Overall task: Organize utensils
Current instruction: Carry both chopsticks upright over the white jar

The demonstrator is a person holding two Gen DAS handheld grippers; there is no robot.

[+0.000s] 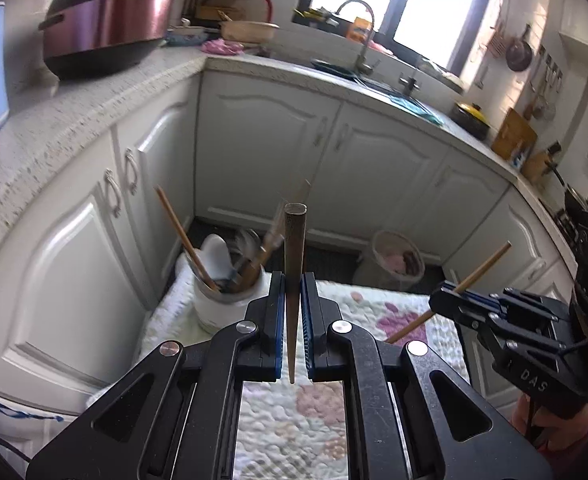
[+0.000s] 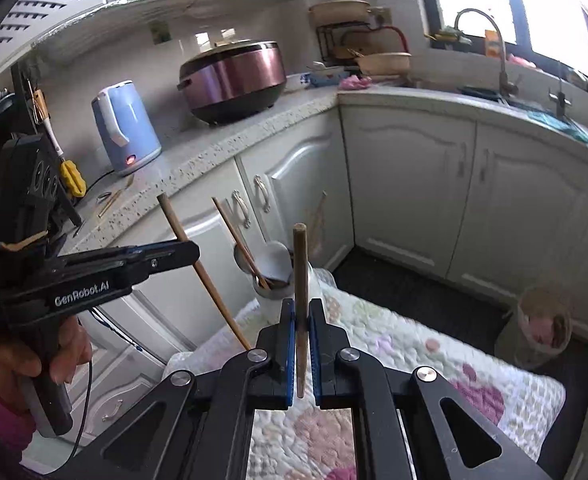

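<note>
My left gripper (image 1: pixel 292 288) is shut on a brown wooden chopstick (image 1: pixel 294 248) that stands upright between its blue pads. My right gripper (image 2: pixel 301 316) is shut on a second wooden chopstick (image 2: pixel 301 272), also upright. Each gripper shows in the other's view: the right one (image 1: pixel 445 298) with its chopstick (image 1: pixel 483 266) slanted, the left one (image 2: pixel 190 250) with its chopstick (image 2: pixel 210 284) slanted. A white utensil holder (image 1: pixel 222 300) stands on the quilted floral cloth (image 1: pixel 373 312), ahead and left of both grippers. It holds a chopstick (image 1: pixel 182 236), a white spoon and other utensils. It also shows in the right wrist view (image 2: pixel 272 280).
White cabinets (image 1: pixel 262 148) and a speckled counter (image 1: pixel 66 124) wrap around the cloth. On the counter stand a maroon rice cooker (image 2: pixel 234 80) and a blue kettle (image 2: pixel 124 126). A sink with a tap (image 1: pixel 359 32) lies under the window. A small bin (image 1: pixel 397 262) sits on the dark floor.
</note>
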